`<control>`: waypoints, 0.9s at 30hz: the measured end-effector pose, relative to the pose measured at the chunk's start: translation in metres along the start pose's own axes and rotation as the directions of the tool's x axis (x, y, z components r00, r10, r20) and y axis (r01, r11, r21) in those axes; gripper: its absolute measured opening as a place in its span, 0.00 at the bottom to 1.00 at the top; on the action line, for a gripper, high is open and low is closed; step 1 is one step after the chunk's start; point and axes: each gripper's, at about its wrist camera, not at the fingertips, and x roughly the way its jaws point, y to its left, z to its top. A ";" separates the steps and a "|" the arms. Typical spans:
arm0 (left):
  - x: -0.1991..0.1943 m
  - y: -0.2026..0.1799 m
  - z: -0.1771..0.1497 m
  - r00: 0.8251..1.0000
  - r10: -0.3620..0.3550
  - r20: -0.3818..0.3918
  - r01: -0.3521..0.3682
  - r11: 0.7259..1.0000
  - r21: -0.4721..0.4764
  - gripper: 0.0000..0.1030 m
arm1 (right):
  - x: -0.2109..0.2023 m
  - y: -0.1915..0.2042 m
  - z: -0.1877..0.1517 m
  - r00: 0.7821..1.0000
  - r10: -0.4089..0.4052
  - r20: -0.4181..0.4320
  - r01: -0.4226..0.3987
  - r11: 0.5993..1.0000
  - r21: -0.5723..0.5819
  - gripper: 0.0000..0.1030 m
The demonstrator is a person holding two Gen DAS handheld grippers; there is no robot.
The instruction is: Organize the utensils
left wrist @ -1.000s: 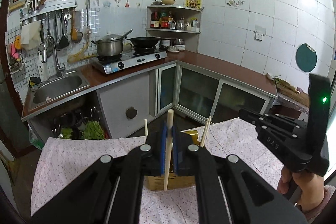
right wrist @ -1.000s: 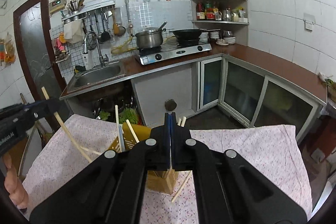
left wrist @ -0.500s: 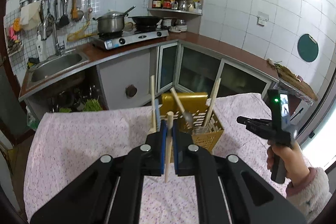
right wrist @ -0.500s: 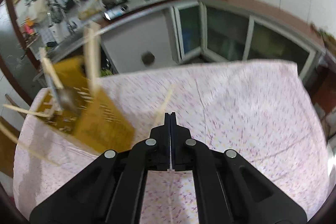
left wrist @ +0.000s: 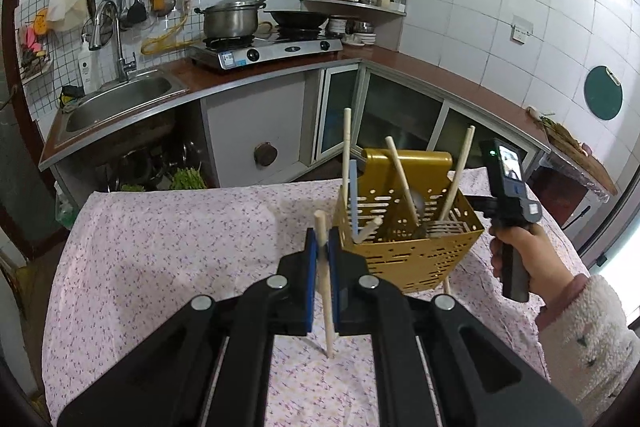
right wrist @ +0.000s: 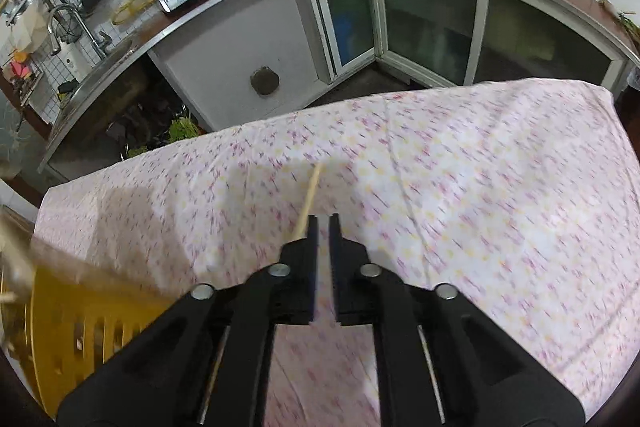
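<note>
My left gripper (left wrist: 323, 243) is shut on a wooden chopstick (left wrist: 325, 291), held nearly upright above the flowered tablecloth (left wrist: 168, 243), just left of a yellow perforated utensil holder (left wrist: 408, 247). The holder holds several chopsticks, a blue-handled utensil and a spoon. My right gripper (right wrist: 323, 223) is slightly open and empty, low over the tablecloth (right wrist: 460, 187). A single chopstick (right wrist: 308, 205) lies on the cloth just ahead of its left finger. The holder's yellow wall (right wrist: 80, 315) fills the lower left of the right wrist view. The right gripper's handle (left wrist: 508, 211) shows right of the holder.
Beyond the table's far edge stand the kitchen counter with a sink (left wrist: 116, 103), a gas stove with a pot (left wrist: 232, 19) and a wok, and glass-door cabinets (left wrist: 400, 123). A corner shelf holds bottles.
The left gripper has pulled back and up with its chopstick. The right gripper has swung down toward the cloth past the holder, and its jaws have parted a little near the lying chopstick.
</note>
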 end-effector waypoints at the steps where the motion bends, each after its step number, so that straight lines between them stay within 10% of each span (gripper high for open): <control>1: 0.000 0.001 0.000 1.000 -0.001 0.000 0.001 1.000 -0.002 0.07 | 0.006 0.002 0.003 1.000 -0.006 -0.005 0.006 1.000 0.000 0.17; 15: 0.005 -0.001 0.006 1.000 0.006 -0.012 -0.006 1.000 0.003 0.07 | 0.040 0.006 0.016 0.996 -0.067 -0.053 0.067 0.998 -0.002 0.23; 18: 0.007 -0.004 0.006 1.000 0.012 -0.015 -0.012 1.000 0.010 0.07 | 0.039 0.002 0.016 0.996 -0.067 -0.053 0.067 0.998 -0.003 0.10; 27: 0.006 -0.005 0.009 1.000 0.005 -0.018 -0.005 1.000 -0.005 0.06 | -0.019 -0.022 0.005 0.999 -0.042 0.027 0.042 0.999 0.002 0.06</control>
